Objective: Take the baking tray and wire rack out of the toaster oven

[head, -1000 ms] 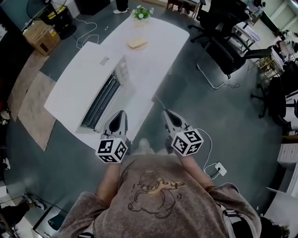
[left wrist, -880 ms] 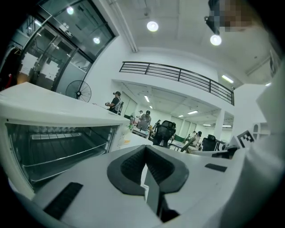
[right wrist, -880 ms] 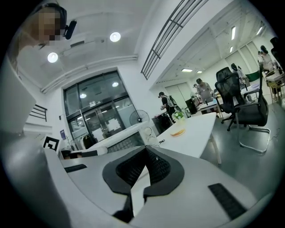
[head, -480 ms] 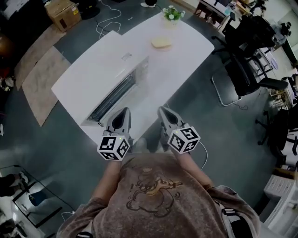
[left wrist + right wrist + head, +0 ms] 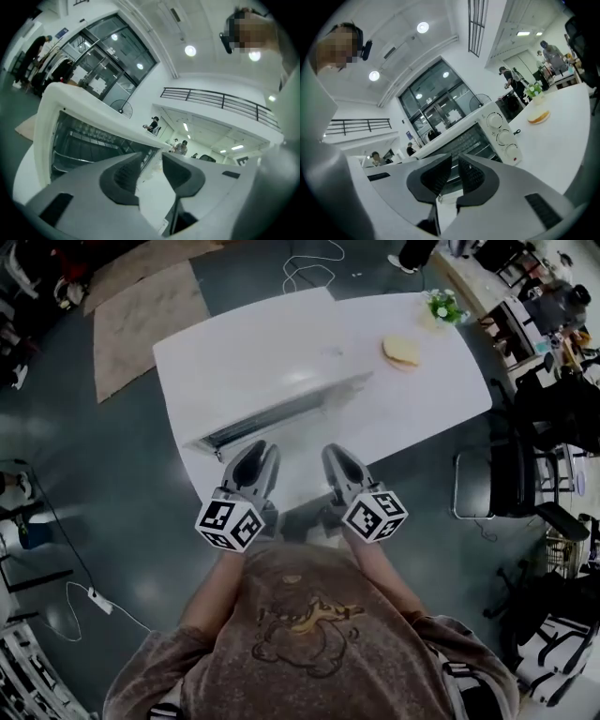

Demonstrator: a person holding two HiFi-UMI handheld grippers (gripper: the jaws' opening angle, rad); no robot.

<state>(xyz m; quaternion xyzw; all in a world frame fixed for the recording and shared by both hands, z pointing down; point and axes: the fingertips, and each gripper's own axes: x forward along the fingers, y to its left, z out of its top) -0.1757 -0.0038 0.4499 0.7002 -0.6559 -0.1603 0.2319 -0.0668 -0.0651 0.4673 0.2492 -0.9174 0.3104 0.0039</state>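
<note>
Left claw [image 5: 260, 454] was noted slightly parted, just opening, nothing between; right claw [image 5: 337, 456] closed, empty. Beyond, toaster oven [image 5: 272, 381] stood on the tabletop [image 5: 436, 404], wire rack [image 5: 476, 139] inside; baking tray not made out. Risk judged: narrow claws could glance off and shove the oven.

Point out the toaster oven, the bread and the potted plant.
toaster oven [image 5: 474, 139], right gripper view, on its glass door.
bread [image 5: 400, 351], head view, on its top.
potted plant [image 5: 442, 306], head view, on its leaves.

Brown cartoon-print shirt [image 5: 309, 634]; left gripper [image 5: 255, 451] and right gripper [image 5: 336, 454] grey with marker cubes [image 5: 228, 524].
</note>
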